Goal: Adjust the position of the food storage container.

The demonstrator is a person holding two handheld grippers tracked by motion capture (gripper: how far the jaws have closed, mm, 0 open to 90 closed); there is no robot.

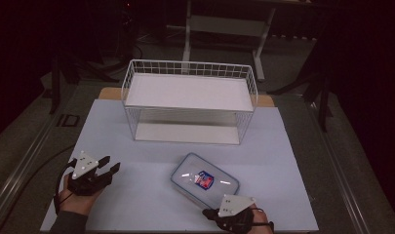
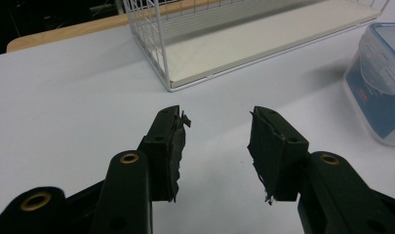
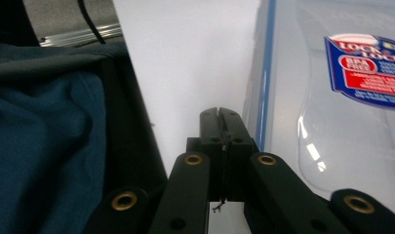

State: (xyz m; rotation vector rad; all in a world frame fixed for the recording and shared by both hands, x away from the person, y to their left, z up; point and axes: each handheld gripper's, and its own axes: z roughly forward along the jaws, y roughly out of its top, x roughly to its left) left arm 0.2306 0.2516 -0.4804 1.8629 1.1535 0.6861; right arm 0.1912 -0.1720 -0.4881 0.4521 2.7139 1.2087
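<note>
On table at 5 o'clock, lidded container [image 1: 205,181] sits untouched below wire basket [image 1: 189,100]. Right gripper [image 3: 221,113] pressed together beside it, left gripper [image 2: 217,129] spread, empty. Nothing grabbed yet, whole job left imo.

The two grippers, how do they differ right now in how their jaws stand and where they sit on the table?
The left gripper has its jaws apart with nothing between them; the right gripper has its jaws pressed together, empty. The left gripper rests on bare table, well clear of the plastic container; the right gripper sits right beside the container's edge. Both have black jaws and carry a grey three-cornered plate.
</note>
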